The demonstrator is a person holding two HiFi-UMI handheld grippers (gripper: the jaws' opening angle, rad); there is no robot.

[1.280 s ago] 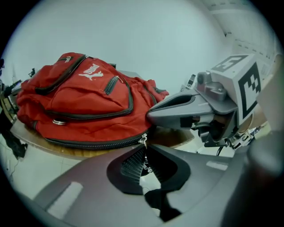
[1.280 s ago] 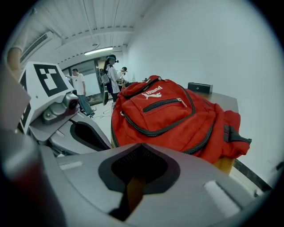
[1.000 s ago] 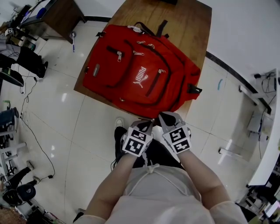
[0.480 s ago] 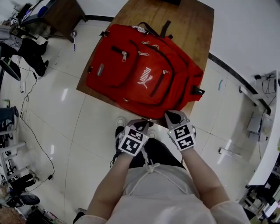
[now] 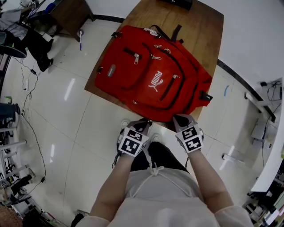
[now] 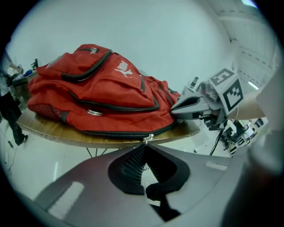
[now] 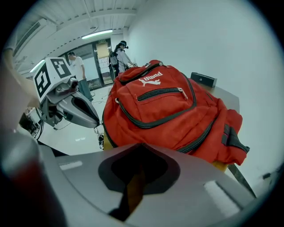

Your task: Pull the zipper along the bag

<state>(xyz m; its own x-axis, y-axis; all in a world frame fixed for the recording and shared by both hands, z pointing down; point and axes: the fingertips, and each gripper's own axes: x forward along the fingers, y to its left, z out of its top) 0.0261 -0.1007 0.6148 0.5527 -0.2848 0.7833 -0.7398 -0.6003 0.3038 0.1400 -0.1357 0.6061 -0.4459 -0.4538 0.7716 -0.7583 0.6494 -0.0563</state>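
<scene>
A red backpack (image 5: 151, 80) lies flat on a wooden table (image 5: 197, 26), its base toward me. My left gripper (image 5: 143, 122) is at the middle of the bag's near edge. In the left gripper view its jaws (image 6: 146, 144) are shut on the silver zipper pull (image 6: 148, 138) of the black zipper that runs along the bottom seam. My right gripper (image 5: 179, 119) is at the bag's near right corner. Its jaws (image 7: 140, 145) are closed with the tips pressed into the red fabric (image 7: 164, 106), apparently pinching it. Each gripper shows in the other's view.
A black box (image 7: 203, 80) sits at the table's far end. A dark desk (image 5: 66, 13) and cables stand on the tiled floor to the left. Two people (image 7: 120, 55) stand by a doorway far off. The table's near edge is right under both grippers.
The head view has shifted, so the bag sits further right in frame. Relative to the bag, my left gripper has slid slightly left along the near edge. The right gripper has kept its place.
</scene>
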